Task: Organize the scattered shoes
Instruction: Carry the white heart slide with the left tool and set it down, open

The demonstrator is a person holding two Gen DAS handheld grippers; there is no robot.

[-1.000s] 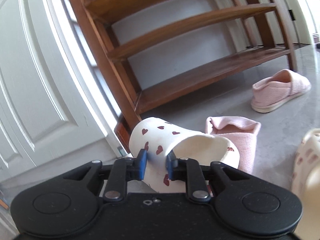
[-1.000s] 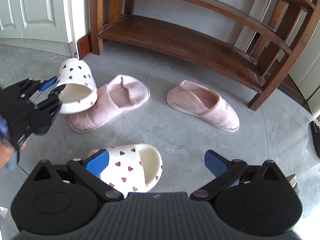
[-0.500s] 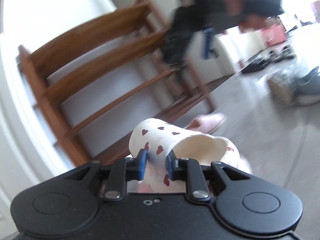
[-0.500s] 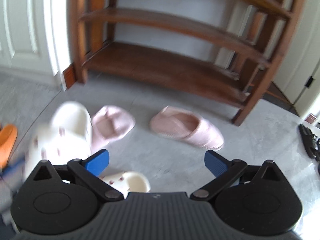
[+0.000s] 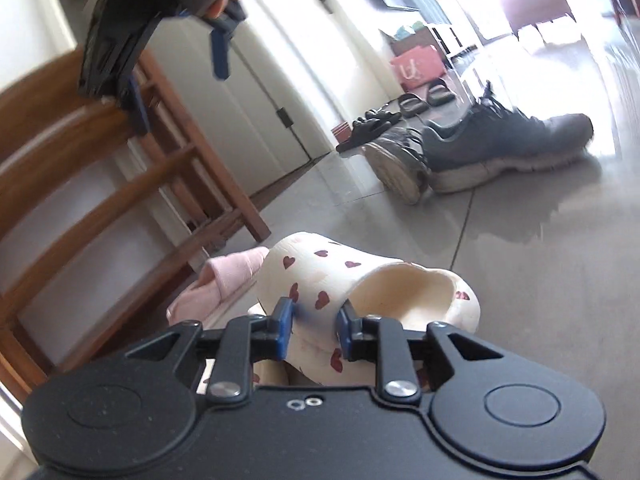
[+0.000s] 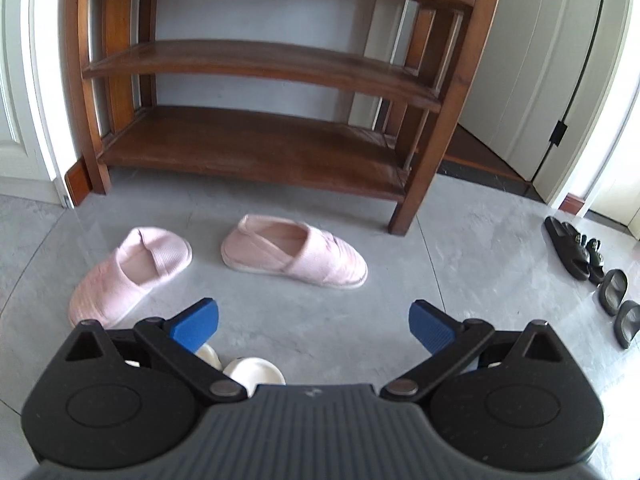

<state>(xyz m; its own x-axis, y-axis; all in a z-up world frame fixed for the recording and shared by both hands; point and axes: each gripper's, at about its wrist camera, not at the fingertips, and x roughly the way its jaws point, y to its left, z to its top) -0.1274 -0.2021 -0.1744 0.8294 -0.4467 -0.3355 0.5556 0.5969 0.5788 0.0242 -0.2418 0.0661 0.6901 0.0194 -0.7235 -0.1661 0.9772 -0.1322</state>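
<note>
My left gripper (image 5: 314,328) is shut on the strap of a cream slipper with red hearts (image 5: 360,280) and holds it off the grey floor. Under it a second cream heart slipper (image 5: 264,376) shows in part. A pink slipper (image 5: 224,280) lies just behind. My right gripper (image 6: 314,324) is open and holds nothing; in the left wrist view the right gripper (image 5: 176,76) hangs high, in front of the rack. Below its fingers two cream slipper edges (image 6: 252,374) peek out. Two pink slippers (image 6: 128,276) (image 6: 296,254) lie before the wooden shoe rack (image 6: 248,148).
The rack's three shelves are bare. Grey sneakers (image 5: 500,148) stand on the floor further out in the room. Black sandals (image 6: 572,248) and dark slides (image 6: 616,296) line the right side by a white door. A white door frame (image 6: 44,120) borders the rack's left.
My left gripper has swung right with the heart slipper, from facing the rack to facing the room. My right gripper has lifted and pulled back, still open; the floor slipper now lies under it.
</note>
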